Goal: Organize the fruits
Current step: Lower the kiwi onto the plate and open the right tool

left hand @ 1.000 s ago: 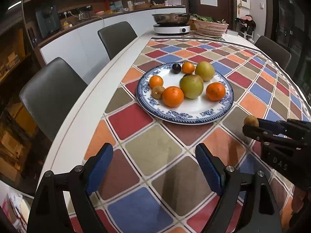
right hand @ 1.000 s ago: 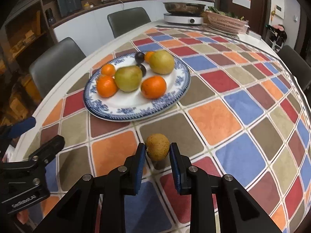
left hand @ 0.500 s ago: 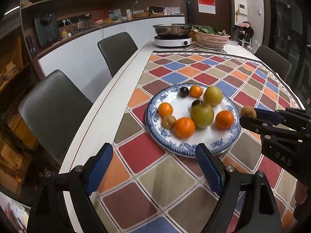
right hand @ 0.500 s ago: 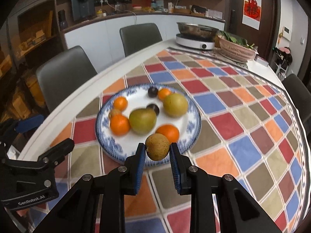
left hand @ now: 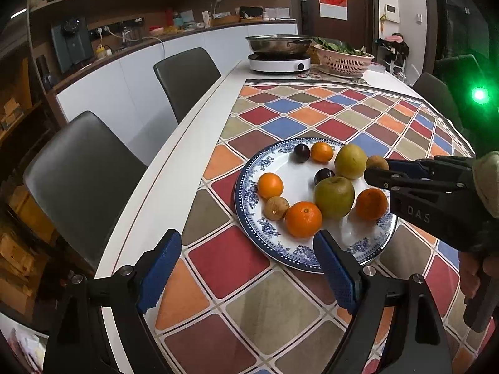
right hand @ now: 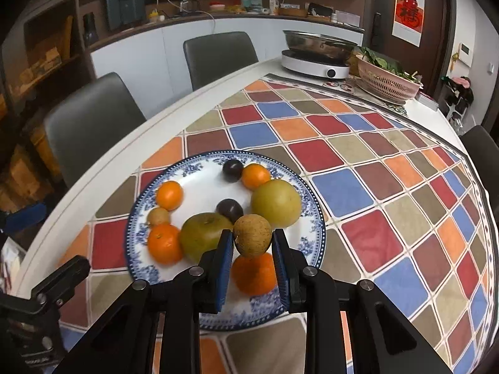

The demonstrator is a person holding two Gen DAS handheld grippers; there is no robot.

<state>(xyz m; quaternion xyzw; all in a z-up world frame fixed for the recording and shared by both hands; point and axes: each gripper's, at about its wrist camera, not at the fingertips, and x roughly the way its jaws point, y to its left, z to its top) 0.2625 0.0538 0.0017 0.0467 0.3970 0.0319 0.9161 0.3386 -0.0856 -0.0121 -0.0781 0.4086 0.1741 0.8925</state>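
Over a checkered tablecloth (right hand: 358,155), I am holding a small brown fruit (right hand: 252,234) clamped across its middle in the right gripper (right hand: 252,251), just above the plate (right hand: 199,168); light, firm, round, probably slippery. The left gripper (left hand: 246,268) is gaping empty.

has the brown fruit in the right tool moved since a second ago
Yes. The brown fruit, gripped by the right tool, travelled from over bare tablecloth to above the plate.

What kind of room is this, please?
Most likely a home kitchen with dining space: a dining table with chairs, a pan on a portable cooktop, and a counter holding small appliances.
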